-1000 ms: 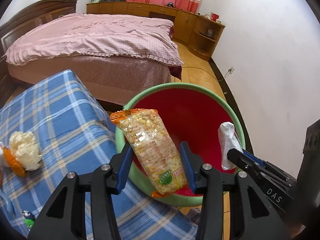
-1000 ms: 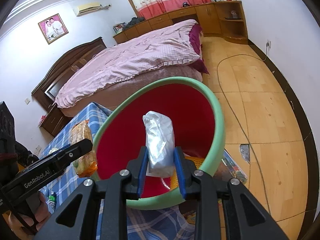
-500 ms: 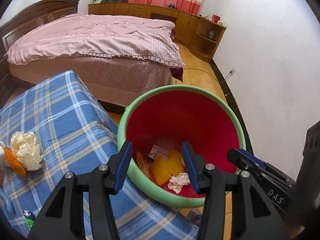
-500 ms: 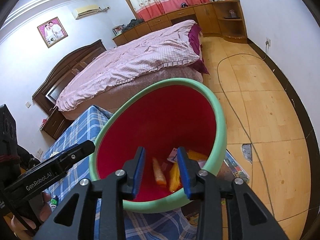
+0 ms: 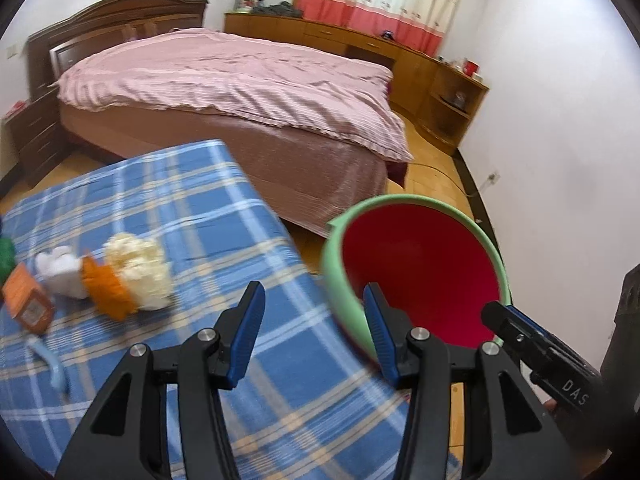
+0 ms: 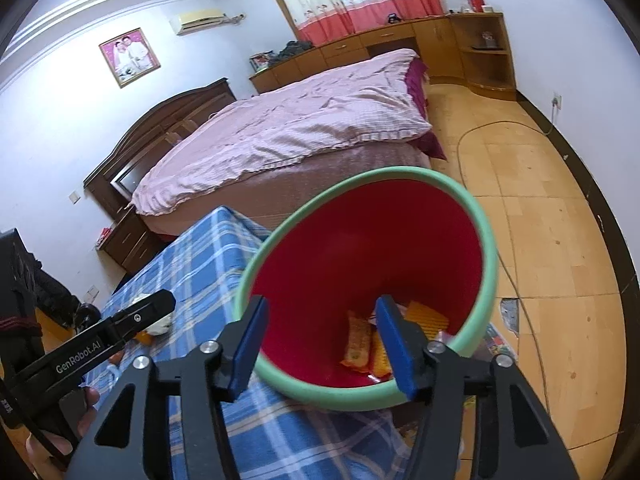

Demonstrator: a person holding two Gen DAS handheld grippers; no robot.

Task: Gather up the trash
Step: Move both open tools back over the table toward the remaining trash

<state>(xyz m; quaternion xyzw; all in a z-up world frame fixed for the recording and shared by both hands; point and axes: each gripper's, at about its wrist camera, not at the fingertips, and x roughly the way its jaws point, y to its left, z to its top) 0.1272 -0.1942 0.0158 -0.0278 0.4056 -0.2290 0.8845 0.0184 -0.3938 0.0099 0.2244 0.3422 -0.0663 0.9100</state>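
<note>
The right gripper (image 6: 320,342) is opening, empty, above the red bin (image 6: 486,256); the left gripper (image 5: 312,330) fingers stand wide, empty, at the desk (image 5: 168,184) edge.

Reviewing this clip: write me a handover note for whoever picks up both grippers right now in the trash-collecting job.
Left gripper: open, nothing between the fingers, over the blue plaid table edge.
Right gripper: jaws opening, nothing between them, above the bin.
Bin: green rim, red inside, beside the table; snack wrappers already lie at its bottom.
Left on the table: a cream crumpled wad, an orange scrap, a white wad, an orange carton, a light blue piece.
Next: probably the left gripper takes the cream wad, the nearest piece.
</note>
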